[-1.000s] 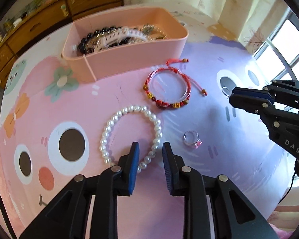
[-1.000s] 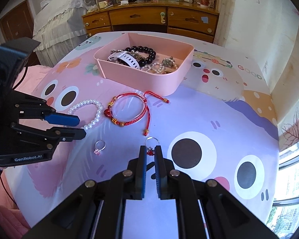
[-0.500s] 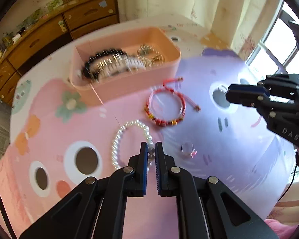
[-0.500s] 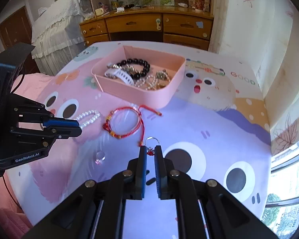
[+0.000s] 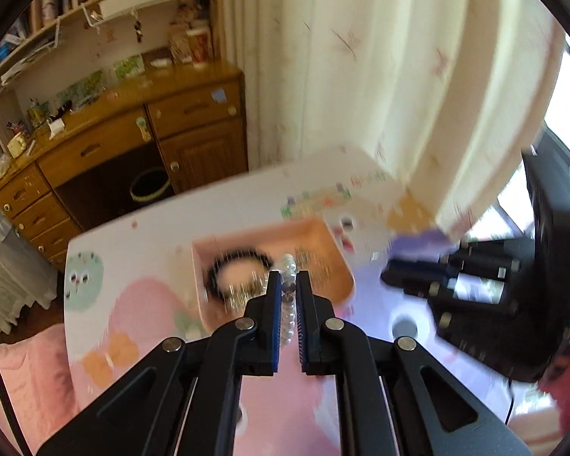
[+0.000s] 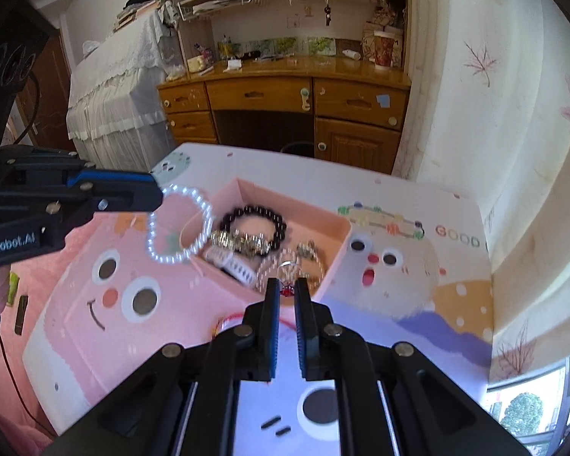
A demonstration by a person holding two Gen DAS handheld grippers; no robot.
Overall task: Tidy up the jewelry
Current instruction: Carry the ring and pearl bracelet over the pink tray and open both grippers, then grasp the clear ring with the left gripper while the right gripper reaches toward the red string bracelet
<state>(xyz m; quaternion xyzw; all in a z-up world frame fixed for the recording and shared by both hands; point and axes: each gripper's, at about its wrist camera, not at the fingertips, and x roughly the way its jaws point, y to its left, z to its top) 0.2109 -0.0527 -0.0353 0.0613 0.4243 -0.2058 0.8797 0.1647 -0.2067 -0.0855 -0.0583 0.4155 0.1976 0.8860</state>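
Observation:
My left gripper (image 5: 287, 288) is shut on the white pearl bracelet (image 5: 289, 306), which hangs in the air between its pads. In the right wrist view the pearl bracelet (image 6: 180, 224) dangles from the left gripper (image 6: 155, 197) just over the near left corner of the pink box (image 6: 338, 245). My right gripper (image 6: 286, 292) is shut on a small silver ring with a red charm (image 6: 286, 268), lifted in front of the box. The pink box (image 5: 334, 250) holds a black bead bracelet (image 6: 252, 220), a gold one and a white watch strap.
A red cord bracelet (image 6: 228, 321) lies on the cartoon bedspread (image 6: 399, 266) just left of my right fingers. A wooden dresser (image 6: 285, 106) stands beyond the bed, and a cream curtain (image 5: 380, 76) hangs at the right. The right gripper (image 5: 406, 269) shows blurred in the left wrist view.
The left gripper closed on the pearl bracelet and lifted it off the bedspread toward the box. The right gripper rose with the ring. Both views tilted up toward the dresser.

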